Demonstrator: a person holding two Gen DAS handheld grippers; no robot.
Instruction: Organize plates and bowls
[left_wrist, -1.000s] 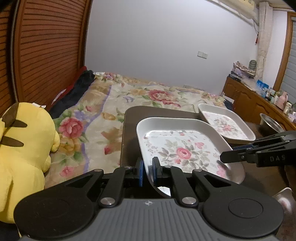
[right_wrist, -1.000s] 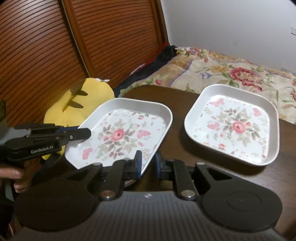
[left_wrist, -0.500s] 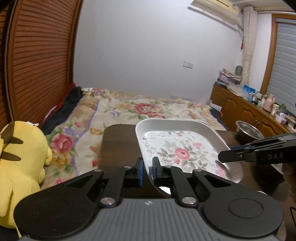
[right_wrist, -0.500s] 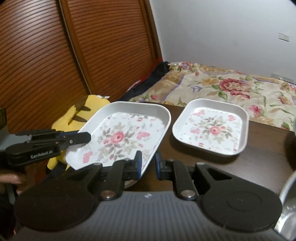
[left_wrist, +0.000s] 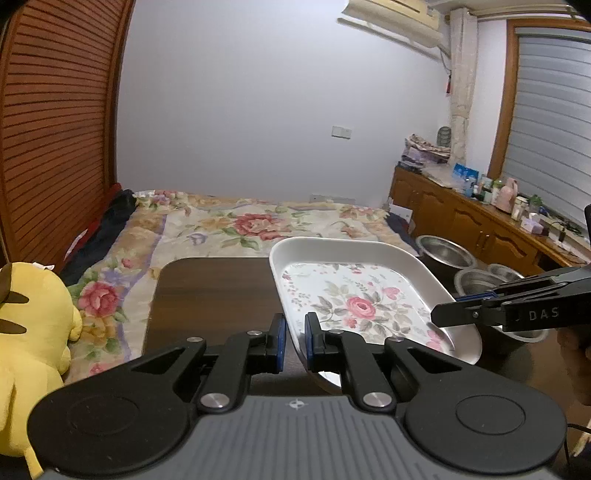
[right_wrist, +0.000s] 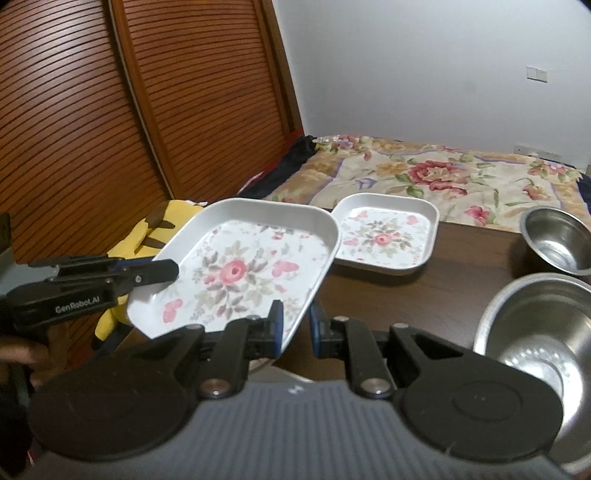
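Left tongs (left_wrist: 294, 341): my left tongs are clamped on the near rim of the lifted plate (left_wrist: 364, 302), one blue pad on each side of the rim.
Right tongs (right_wrist: 296, 330): my right tongs pinch the same plate's opposite rim; from the left wrist view their black fingers reach in from the right and close on its edge.
Lifted plate: a white, rounded-square plate with a rose print, held between both tongs in the air above the table (right_wrist: 469, 266), tilted slightly.
Second plate (right_wrist: 384, 236): same print, lying flat on the table near its far edge; in the right wrist view the lifted plate's corner overlaps it, and I cannot tell whether they touch.
Far steel bowl (right_wrist: 559, 240): upright on the table by its far right corner.
Near steel bowl (right_wrist: 535, 332): upright near the right edge, closer to me than the far one.
Plush toy (left_wrist: 26, 343): yellow, off the table's left side, beside the bed.
Bed (left_wrist: 236, 229): floral cover, just beyond the table's far edge.
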